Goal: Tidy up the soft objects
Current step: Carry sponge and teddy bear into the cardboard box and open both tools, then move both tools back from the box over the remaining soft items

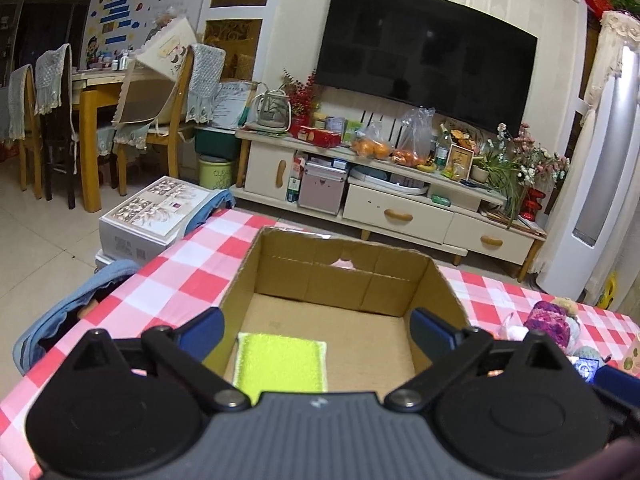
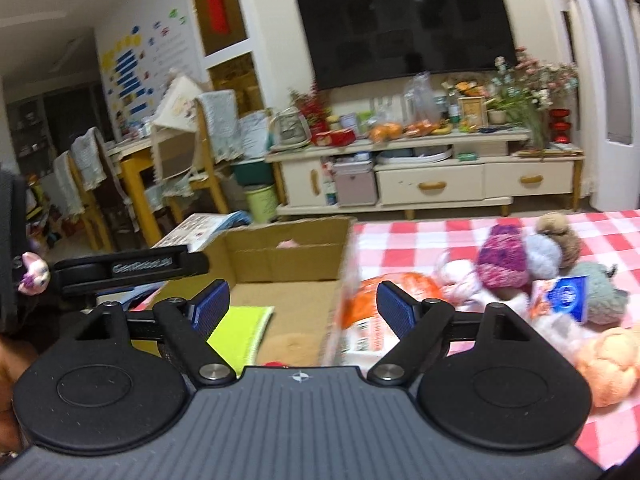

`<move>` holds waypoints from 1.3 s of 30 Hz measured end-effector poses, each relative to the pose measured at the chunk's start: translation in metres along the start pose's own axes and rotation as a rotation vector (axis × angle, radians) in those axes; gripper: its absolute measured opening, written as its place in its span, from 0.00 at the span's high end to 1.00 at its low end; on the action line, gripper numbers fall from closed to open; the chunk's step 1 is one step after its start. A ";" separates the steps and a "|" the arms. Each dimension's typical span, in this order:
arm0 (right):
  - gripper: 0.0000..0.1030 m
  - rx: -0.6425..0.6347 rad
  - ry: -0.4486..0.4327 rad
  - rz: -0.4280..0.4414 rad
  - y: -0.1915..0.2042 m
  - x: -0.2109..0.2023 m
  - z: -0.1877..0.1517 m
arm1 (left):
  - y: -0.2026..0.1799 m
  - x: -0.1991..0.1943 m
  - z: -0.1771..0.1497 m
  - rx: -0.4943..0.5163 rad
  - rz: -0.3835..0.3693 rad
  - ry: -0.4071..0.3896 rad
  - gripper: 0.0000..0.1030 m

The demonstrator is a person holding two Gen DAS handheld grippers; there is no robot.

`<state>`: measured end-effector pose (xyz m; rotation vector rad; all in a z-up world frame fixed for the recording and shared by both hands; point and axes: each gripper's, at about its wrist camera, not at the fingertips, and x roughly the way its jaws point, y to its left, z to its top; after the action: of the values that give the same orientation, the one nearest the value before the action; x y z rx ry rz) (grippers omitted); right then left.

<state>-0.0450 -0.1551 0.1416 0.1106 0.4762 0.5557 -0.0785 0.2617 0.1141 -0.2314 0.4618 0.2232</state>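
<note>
The green cloth (image 1: 280, 364) lies flat in the cardboard box (image 1: 344, 276), long axis running front-to-back.

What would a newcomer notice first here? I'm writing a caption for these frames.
Probably the open cardboard box on the red-checked tablecloth, with a lime-green sponge lying flat inside. Next, the heap of soft toys right of the box. Both tongs, left and right, hang open and hold nothing.

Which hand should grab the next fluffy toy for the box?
Probably the right gripper: open, with the yarn toys just to its right. The left gripper, also open, faces the cardboard box holding the green sponge.
</note>
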 end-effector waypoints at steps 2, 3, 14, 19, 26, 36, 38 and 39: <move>0.02 0.012 -0.011 -0.026 -0.006 0.001 -0.006 | -0.002 0.000 0.000 -0.001 -0.010 -0.001 0.03; 0.02 0.019 -0.015 -0.036 -0.007 0.003 -0.007 | -0.004 0.000 0.000 0.001 -0.012 -0.001 0.03; 0.02 0.070 -0.028 -0.105 -0.016 0.005 -0.019 | -0.034 0.001 -0.004 0.042 -0.053 -0.001 0.01; 0.02 0.085 -0.033 -0.123 -0.015 -0.003 -0.021 | -0.049 0.002 -0.007 0.073 -0.069 0.004 0.01; 0.02 0.118 -0.038 -0.153 -0.016 -0.007 -0.025 | -0.069 0.001 -0.012 0.108 -0.084 0.007 0.01; 0.02 0.168 -0.042 -0.207 -0.009 -0.006 -0.031 | -0.095 0.002 -0.018 0.154 -0.115 0.016 0.01; 0.02 0.177 -0.045 -0.217 -0.010 -0.007 -0.031 | -0.101 0.002 -0.020 0.164 -0.122 0.020 0.01; 0.02 0.181 -0.045 -0.224 -0.008 -0.007 -0.032 | -0.103 0.002 -0.021 0.169 -0.125 0.021 0.01</move>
<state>-0.0614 -0.1665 0.1143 0.2398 0.4871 0.2897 -0.0579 0.1581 0.1121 -0.0967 0.4830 0.0592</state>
